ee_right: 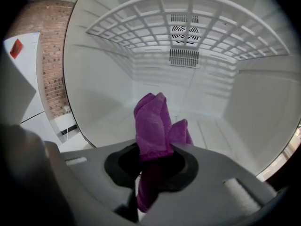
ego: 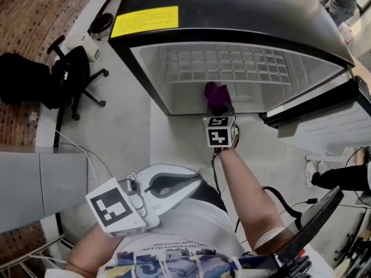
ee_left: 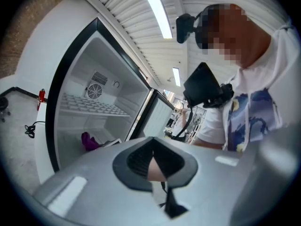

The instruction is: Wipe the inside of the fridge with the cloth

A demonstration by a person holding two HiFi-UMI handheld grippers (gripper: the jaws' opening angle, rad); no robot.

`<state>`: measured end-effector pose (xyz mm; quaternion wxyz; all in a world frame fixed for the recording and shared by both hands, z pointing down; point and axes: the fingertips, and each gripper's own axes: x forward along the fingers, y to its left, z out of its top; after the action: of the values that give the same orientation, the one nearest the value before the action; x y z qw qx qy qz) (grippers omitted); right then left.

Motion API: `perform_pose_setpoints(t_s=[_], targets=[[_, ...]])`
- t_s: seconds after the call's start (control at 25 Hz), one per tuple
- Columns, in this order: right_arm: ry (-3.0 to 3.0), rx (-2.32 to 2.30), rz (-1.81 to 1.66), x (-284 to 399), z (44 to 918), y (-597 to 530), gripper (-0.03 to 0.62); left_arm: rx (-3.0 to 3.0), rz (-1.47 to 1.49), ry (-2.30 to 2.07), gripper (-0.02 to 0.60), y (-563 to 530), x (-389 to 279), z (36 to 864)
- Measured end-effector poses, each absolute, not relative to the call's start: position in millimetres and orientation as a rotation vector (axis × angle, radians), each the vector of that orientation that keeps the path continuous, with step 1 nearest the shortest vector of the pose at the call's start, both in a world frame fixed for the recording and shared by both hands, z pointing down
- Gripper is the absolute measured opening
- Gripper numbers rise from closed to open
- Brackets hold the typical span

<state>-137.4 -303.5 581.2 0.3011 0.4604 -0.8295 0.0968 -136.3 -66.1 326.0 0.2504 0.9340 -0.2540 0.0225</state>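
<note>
At our left, the left tool hangs near our body, jaws together on nothing. Our right tool is clamped on the cloth. We judge a hard drag could tug it loose, since only a fold is pinched. The cloth bunches just beyond the tool's tips, inside the fridge, above its floor.

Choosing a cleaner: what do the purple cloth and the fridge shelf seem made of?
Purple cloth: napped, matte fabric, probably microfibre; it folds softly in the right tongs. Fridge shelf: white grid, smooth finish, coated wire or plastic; cannot tell which.
</note>
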Motion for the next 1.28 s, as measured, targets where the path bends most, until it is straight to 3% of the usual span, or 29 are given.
perform_pose_setpoints(t_s=[0.64,1.28], targets=[[-2.406,0.996,0.522,-245.9,585.5,-246.4,0.052,2.502,0.043,-0.823,0.008,-43.3,-169.0,323.7],[-2.465,0.886,0.519,-237.2,547.1,-189.8,0.052,2.583,0.008,-0.838,0.008,11.2,-186.9,313.7]])
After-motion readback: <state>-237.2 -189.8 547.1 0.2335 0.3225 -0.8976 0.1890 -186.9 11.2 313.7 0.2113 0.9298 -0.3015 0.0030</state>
